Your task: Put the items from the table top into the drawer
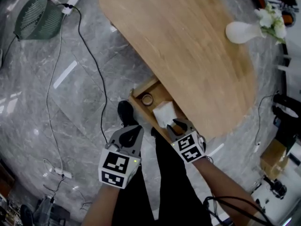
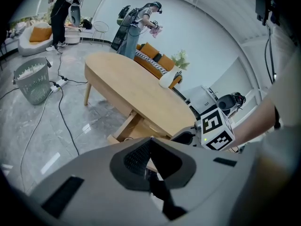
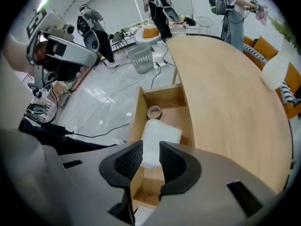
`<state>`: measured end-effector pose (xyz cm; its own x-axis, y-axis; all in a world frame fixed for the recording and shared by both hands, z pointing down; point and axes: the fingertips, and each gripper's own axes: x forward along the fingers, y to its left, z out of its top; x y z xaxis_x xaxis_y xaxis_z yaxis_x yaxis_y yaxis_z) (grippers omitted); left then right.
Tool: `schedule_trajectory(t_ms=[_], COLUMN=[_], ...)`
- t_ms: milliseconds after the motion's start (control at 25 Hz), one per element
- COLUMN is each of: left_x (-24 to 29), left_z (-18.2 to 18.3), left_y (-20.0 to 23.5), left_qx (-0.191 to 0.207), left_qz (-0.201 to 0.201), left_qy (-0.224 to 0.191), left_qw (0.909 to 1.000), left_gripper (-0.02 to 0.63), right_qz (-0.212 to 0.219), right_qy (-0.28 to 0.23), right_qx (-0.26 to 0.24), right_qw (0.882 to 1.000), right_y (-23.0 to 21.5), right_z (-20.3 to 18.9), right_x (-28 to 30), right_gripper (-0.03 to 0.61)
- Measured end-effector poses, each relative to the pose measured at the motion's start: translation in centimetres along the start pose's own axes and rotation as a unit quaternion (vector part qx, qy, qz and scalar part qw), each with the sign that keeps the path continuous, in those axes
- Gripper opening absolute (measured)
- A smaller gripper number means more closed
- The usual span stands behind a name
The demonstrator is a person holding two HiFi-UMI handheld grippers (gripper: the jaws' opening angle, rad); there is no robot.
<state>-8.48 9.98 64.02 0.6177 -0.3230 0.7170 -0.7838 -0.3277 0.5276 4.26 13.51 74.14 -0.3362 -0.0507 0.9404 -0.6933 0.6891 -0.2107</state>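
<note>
The white packet is seen in the drawer at twelve o'clock, just beyond the right gripper, jaws parted; the left gripper is closed.

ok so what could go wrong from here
The white packet may sit high in the open drawer and could jam when it shuts. The vase with flowers stands near the table edge; a two-jaw grip might tip it. The right gripper, jaws apart, hangs just over the white packet and could nudge it.
</note>
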Motion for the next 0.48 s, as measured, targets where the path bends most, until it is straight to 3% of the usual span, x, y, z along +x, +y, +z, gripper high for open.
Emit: schedule_trajectory(t_ms=[480], left_x=[-3.9], left_z=[5.7], left_y=[-2.0], left_qx=[0.052], left_qz=[-0.008], left_qy=[0.002], left_qw=[0.9986], left_gripper=[0.002], right_qz=[-0.004], right_qy=[-0.04], right_qx=[0.025], right_qw=[0.999], right_y=[1.0], right_z=[5.1], right_x=[-7.6], right_gripper=[0.127])
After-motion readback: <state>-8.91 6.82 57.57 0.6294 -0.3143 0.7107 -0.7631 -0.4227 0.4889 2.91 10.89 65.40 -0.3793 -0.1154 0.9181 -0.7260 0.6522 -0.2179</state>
